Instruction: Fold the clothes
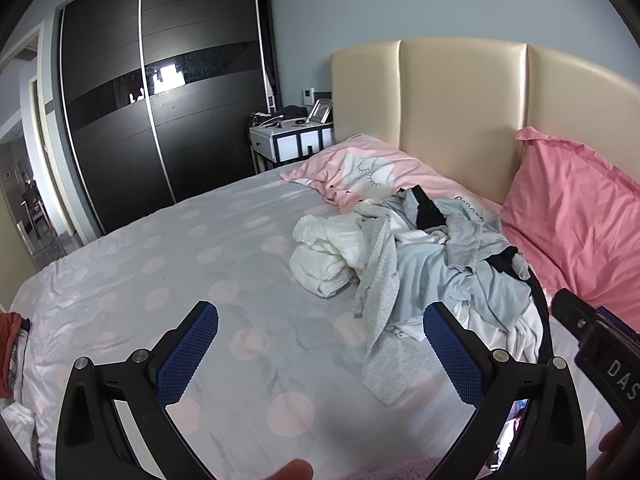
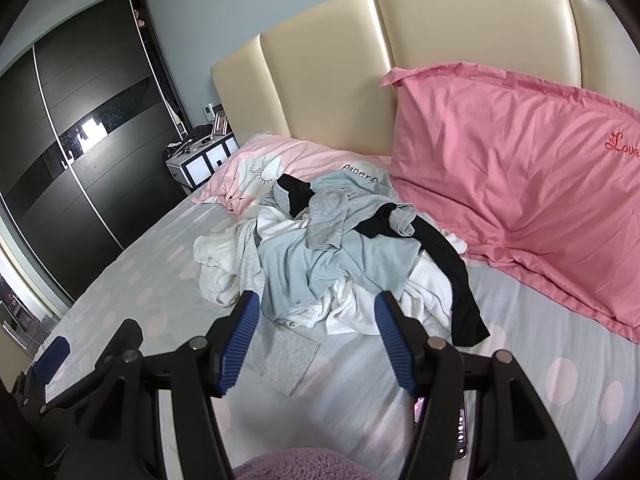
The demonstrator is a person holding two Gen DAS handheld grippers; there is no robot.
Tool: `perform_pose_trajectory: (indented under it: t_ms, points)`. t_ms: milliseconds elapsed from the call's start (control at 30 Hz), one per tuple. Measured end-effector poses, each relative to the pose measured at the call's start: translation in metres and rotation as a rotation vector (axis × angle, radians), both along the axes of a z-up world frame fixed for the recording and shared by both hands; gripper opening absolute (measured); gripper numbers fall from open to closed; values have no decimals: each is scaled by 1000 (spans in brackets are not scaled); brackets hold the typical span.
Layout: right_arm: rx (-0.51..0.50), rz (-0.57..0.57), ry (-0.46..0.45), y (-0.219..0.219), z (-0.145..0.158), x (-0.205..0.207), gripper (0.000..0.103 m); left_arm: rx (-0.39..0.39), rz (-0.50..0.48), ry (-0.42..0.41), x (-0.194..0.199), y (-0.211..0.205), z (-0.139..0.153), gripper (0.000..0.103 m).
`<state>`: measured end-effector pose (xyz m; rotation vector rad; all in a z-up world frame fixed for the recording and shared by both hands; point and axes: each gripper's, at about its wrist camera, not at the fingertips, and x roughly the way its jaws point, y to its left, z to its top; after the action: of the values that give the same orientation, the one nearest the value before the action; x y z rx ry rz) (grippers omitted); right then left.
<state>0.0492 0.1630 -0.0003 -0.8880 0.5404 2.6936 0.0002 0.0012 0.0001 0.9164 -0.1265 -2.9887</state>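
Hovering above the bedspread (image 1: pixel 168 264), the left gripper (image 1: pixel 320 340) has its blue-padded fingers (image 1: pixel 188 356) spread wide with nothing between them; its near edge sits over bare grey cloth with pale pink dots. Just to its right, the right gripper (image 2: pixel 316 340) is likewise spread and empty, its fingers framing the near edge of the pile of clothes (image 2: pixel 332 256). That pile lies unfolded on the bed, right of centre and toward the far end: a light blue top (image 2: pixel 304 264) across the middle, a grey garment (image 2: pixel 280 360) trailing nearest, white pieces on the left, and a black garment (image 2: pixel 456 280) draped down the right side. Behind the pile rests a light pink pillow (image 2: pixel 280 160); to its right, a deeper pink pillow (image 2: pixel 520 184) leans on the cream headboard (image 2: pixel 320 80). Far left stands a dark wardrobe (image 1: pixel 160 100) beside a small nightstand (image 1: pixel 288 140).
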Motion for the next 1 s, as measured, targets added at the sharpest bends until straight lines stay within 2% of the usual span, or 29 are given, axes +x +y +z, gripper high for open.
perform_pose_trajectory:
  t_ms: [333, 467, 1000]
  points:
    - [1, 4, -5, 1, -4, -1, 59, -34, -7, 21, 2, 7, 0, 103]
    - [1, 8, -8, -1, 0, -2, 59, -3, -24, 11, 3, 2, 0, 103]
    - [9, 15, -5, -3, 0, -4, 59, 11, -9, -3, 1, -4, -4, 103]
